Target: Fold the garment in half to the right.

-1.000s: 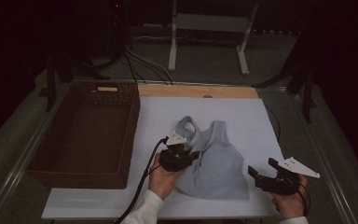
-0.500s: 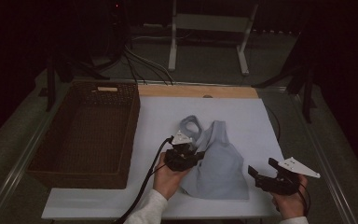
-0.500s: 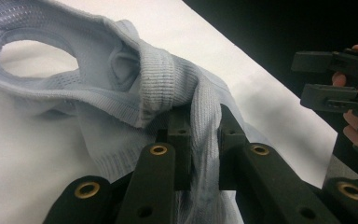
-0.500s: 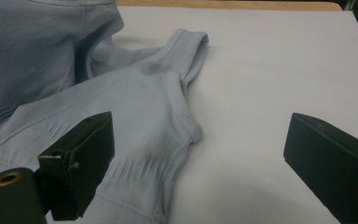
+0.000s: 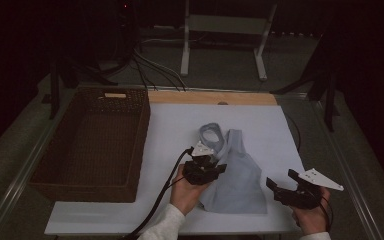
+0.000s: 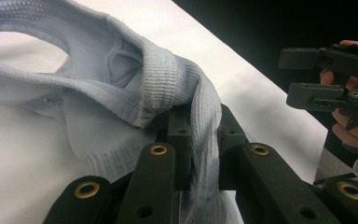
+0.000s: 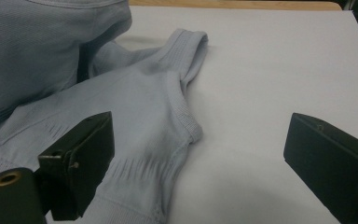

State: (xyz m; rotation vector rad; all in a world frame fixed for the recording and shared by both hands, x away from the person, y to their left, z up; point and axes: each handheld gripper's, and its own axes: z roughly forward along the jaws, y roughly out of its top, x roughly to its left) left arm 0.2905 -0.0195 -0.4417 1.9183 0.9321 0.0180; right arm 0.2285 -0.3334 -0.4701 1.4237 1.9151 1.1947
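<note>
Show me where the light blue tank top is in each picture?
High view: tank top lies at centre, on the white mat.
Left gripper view: tank top fills upper left, pinched between the fingers.
Right gripper view: tank top lies at left.
Shared landmark: white mat.

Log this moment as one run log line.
left gripper: shut on tank top | right gripper: open beside it | basket: left

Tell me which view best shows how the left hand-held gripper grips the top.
The left gripper view: the left hand-held gripper pinches a fold of the pale blue top. The high view shows it small; the right gripper view shows the garment's right side.
</note>
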